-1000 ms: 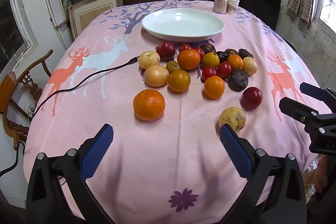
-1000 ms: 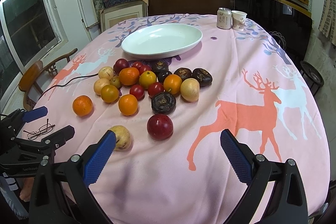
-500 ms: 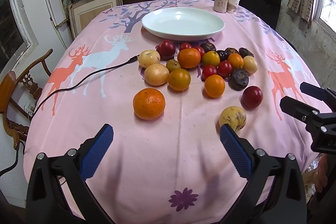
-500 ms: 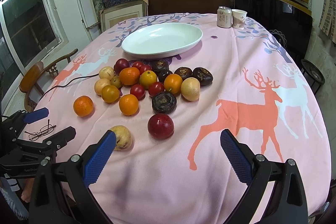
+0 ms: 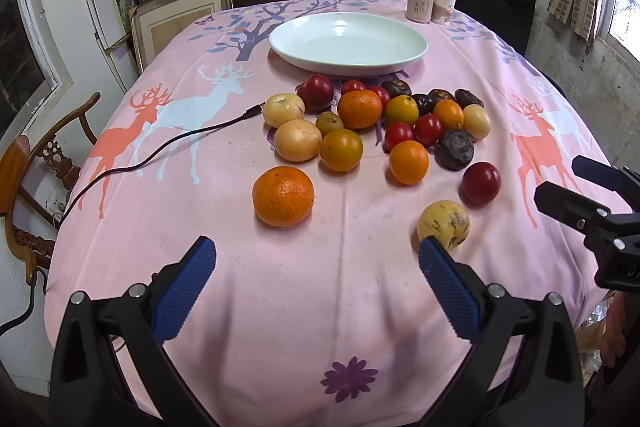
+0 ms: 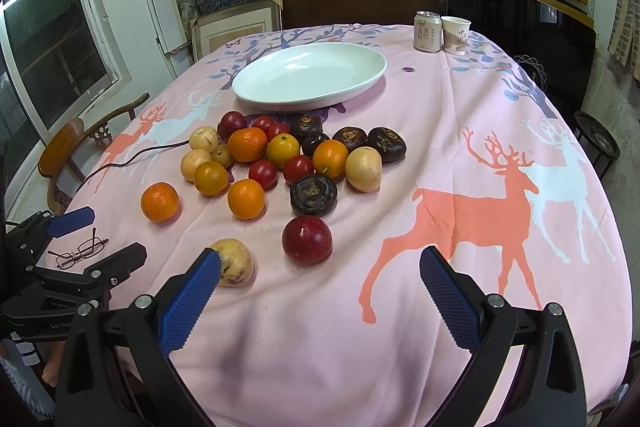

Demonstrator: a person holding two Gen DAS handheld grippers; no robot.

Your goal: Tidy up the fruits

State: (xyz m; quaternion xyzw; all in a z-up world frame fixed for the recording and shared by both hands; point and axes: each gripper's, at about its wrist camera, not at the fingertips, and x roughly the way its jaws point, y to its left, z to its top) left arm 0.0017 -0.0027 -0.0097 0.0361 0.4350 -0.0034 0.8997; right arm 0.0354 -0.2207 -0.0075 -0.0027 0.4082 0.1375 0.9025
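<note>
Left gripper: jaws spread wide, nothing held, hovering over the near edge of the surface. Right gripper: also spread wide and empty, low over the same near edge.

Landmark: white plate, bare inside, on the pink deer-print cloth.

- Fruit cluster lies just in front of the plate, on the gripper side: oranges, red fruits, pale yellow fruits, dark wrinkled ones, many touching.
- Large orange sits apart from the cluster, further from the plate, toward the left gripper.
- Spotted yellow fruit and red plum also lie apart, further out from the plate; in the left wrist view the yellow one is just beyond the left gripper's right fingertip.
- Can and paper cup stand side by side behind the plate.
- Black cable runs from the cloth edge to end near the cluster's left side.
- Eyeglasses lie at the cloth edge, far from the plate.
</note>
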